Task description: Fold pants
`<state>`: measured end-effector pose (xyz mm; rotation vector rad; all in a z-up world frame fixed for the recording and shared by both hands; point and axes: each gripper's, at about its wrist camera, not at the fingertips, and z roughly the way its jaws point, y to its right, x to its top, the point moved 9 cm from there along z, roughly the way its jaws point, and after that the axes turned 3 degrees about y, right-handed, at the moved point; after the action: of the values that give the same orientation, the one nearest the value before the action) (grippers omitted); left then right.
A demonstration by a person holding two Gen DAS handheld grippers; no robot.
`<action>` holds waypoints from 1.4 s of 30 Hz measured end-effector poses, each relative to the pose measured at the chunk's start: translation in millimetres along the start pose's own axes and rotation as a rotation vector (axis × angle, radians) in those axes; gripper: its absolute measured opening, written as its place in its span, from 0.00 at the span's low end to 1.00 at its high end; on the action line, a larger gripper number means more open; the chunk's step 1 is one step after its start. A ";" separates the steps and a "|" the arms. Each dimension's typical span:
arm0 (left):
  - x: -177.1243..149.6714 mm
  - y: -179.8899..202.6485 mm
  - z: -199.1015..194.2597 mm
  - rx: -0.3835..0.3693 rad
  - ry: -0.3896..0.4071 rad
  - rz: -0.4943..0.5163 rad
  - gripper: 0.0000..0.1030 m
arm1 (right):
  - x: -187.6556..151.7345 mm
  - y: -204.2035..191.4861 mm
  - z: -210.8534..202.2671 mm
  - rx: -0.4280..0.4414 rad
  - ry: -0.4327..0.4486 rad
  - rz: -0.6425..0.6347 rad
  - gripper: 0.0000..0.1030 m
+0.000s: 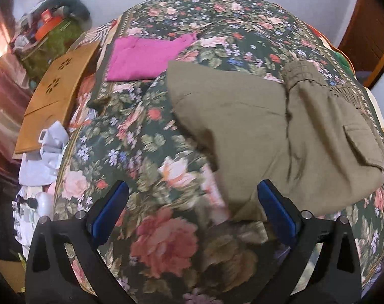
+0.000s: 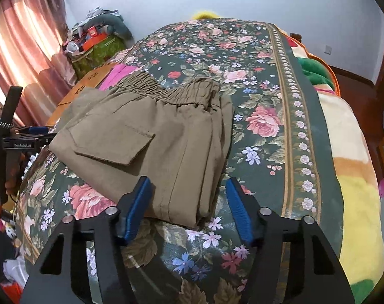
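Observation:
Olive cargo pants [image 1: 280, 126] lie folded into a thick stack on the floral bedspread [image 1: 154, 157]. In the right wrist view the pants [image 2: 146, 141] show the elastic waistband at the far end and a flap pocket on top. My right gripper [image 2: 188, 198] straddles the stack's near edge; its blue pads stand apart from the cloth, which lies flat between them. My left gripper [image 1: 194, 200] hovers open over the bedspread, to the left of the pants, with only the stack's near corner showing by its right finger. It also shows at the left edge of the right wrist view.
A folded magenta garment [image 1: 146, 58] lies farther up the bed. A wooden lap desk [image 1: 55, 96] leans off the bed's left side, with clutter and curtains [image 2: 22, 50] beyond. A multicoloured blanket [image 2: 354, 177] covers the bed's right side.

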<state>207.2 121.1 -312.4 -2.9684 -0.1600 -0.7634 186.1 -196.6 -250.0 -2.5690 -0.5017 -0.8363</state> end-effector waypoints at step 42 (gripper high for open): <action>64.5 -39.6 30.6 0.038 0.054 -0.058 0.32 | 43.3 29.7 56.2 0.012 -0.097 0.016 0.51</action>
<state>273.2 168.6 -306.1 -2.9151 -0.2558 -0.8371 259.0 -186.8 -272.6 -2.6087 -0.5125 -0.7042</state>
